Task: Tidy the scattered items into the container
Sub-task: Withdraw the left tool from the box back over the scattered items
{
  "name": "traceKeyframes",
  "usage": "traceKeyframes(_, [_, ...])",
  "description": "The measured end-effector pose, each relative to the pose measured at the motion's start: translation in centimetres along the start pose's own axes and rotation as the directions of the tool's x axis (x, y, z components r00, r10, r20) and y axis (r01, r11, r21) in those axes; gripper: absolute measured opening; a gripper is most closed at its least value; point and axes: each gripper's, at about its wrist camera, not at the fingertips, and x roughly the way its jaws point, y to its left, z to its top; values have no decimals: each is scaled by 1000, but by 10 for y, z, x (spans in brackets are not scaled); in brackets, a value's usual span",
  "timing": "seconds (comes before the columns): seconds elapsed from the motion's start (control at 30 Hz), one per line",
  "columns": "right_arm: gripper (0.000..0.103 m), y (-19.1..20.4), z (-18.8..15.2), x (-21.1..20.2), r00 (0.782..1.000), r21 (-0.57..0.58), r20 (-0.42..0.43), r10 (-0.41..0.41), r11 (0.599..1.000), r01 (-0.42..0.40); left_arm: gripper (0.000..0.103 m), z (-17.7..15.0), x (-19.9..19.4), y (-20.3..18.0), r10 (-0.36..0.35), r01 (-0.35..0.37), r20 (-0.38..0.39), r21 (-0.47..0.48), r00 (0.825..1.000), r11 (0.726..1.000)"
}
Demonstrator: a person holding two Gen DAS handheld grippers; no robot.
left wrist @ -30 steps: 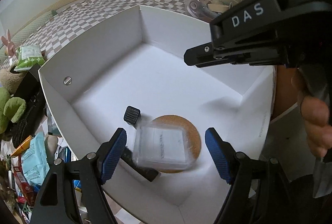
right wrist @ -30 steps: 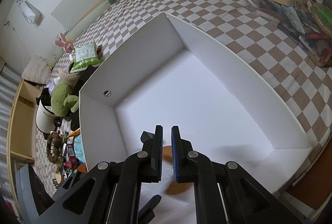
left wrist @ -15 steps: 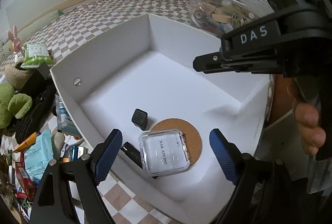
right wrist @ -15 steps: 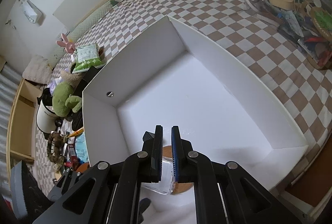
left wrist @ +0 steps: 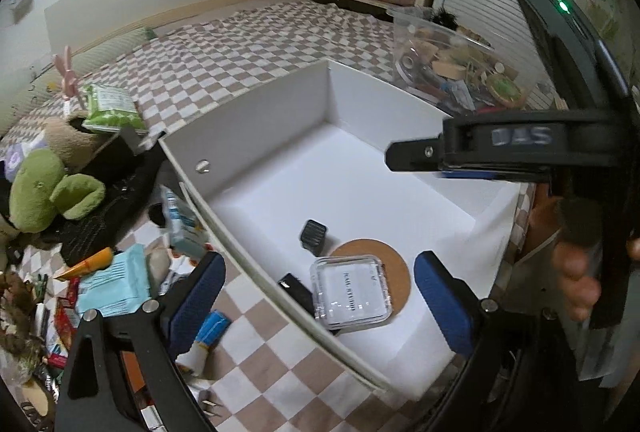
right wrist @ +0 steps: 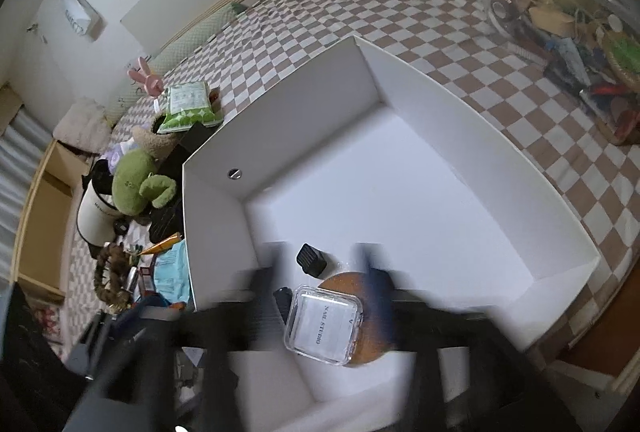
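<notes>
A white open box (left wrist: 260,135) (right wrist: 304,119) sits on a checkered cloth. In its near corner a clear case labelled NAIL STUDIO (left wrist: 350,298) (right wrist: 324,324) lies on a cork coaster (left wrist: 360,250) (right wrist: 340,282). Beside them are a small black block (left wrist: 313,236) (right wrist: 312,259) and a flat black item (left wrist: 296,290) (right wrist: 282,300). My left gripper (left wrist: 320,264) hovers above the case, its jaws opening, gripping nothing. My right gripper (right wrist: 324,268) is blurred and its jaws are opening, also with nothing held; it also shows at the left wrist view's right (left wrist: 416,155).
Left of the box lies a heap of loose items: a green plush (left wrist: 40,191), a teal packet (left wrist: 116,284), a green snack bag (left wrist: 108,107), a white jar (right wrist: 94,220). A clear bin of oddments (left wrist: 448,71) stands behind the box. A person's hand (left wrist: 576,284) is at right.
The left gripper has drawn up and back from the box with its jaws widening, leaving the clear case on the coaster. The right gripper's jaws, shut before, have sprung apart.
</notes>
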Motion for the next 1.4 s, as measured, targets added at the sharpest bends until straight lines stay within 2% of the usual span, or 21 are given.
traceKeyframes(0.03, [87,1,-1,-3,1000,0,28,1,1000,-1,96,0,-3,3,5,-5,3,-7,1000,1000])
traceKeyframes(0.2, [89,2,-3,-15,994,41,110,12,999,-17,97,-4,-17,17,27,-26,20,-32,999,999])
traceKeyframes(0.3, [103,3,-4,-24,980,62,199,22,997,-35,97,-6,-24,25,44,-42,30,-41,999,998])
traceKeyframes(0.33, [103,5,-5,-29,970,50,239,45,997,-59,97,-7,-27,27,49,-48,34,-44,998,998])
traceKeyframes(0.4, [103,10,-8,-40,937,19,341,80,996,-92,97,-7,-32,33,64,-62,45,-54,997,997])
traceKeyframes(0.47, [103,19,-12,-50,904,1,423,60,998,-66,97,-8,-37,38,71,-67,54,-67,996,995])
traceKeyframes(0.5, [103,22,-13,-52,899,-14,435,59,998,-59,97,-8,-39,41,74,-69,58,-74,996,995])
traceKeyframes(0.63, [103,40,-17,-53,901,-89,426,81,995,-47,103,-9,-51,51,86,-79,80,-89,993,993])
traceKeyframes(0.8, [103,65,-28,-57,876,-185,476,72,983,20,103,-13,-67,65,112,-103,110,-89,988,991])
traceKeyframes(1.0, [103,90,-38,-61,863,-267,492,109,963,31,103,-22,-87,90,156,-141,133,-115,979,983])
traceKeyframes(1.27, [103,118,-53,-66,859,-349,482,174,937,6,103,-42,-115,130,226,-205,121,-169,967,964])
traceKeyframes(1.33, [103,127,-59,-64,861,-370,477,175,929,16,103,-49,-123,141,249,-226,117,-180,961,957])
traceKeyframes(1.4, [103,135,-64,-60,873,-398,444,200,917,-7,103,-58,-130,152,275,-250,115,-193,955,949])
